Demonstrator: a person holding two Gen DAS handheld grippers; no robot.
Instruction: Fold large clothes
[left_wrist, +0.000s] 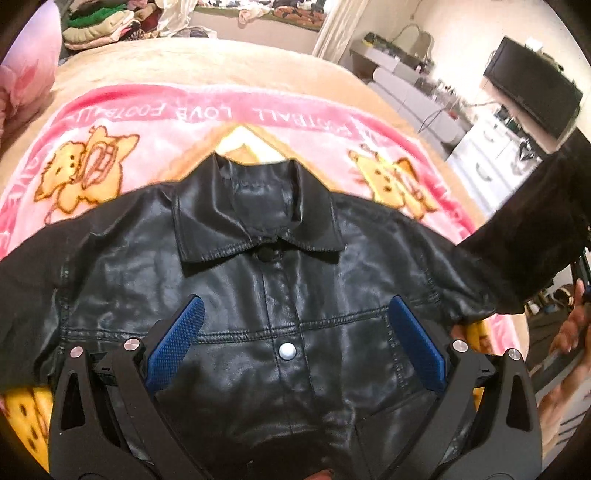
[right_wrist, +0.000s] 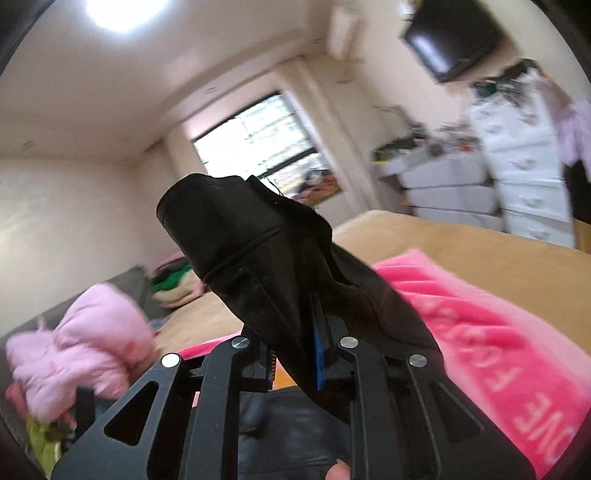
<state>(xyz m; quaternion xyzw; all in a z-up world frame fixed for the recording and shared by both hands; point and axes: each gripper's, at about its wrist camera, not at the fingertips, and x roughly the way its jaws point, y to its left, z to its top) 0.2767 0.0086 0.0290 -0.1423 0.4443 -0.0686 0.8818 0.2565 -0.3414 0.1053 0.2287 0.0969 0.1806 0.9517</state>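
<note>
R gripper (right_wrist: 295, 354) level, clamping sleeve (right_wrist: 251, 236), lifted

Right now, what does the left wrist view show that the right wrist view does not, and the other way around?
Only the left wrist view shows the black jacket spread flat, its collar, a silver snap, and the open left gripper above it. Only the right wrist view shows the right gripper shut on the sleeve cuff, plus the window. Both show the pink blanket, the lifted sleeve, and the wall television.
</note>
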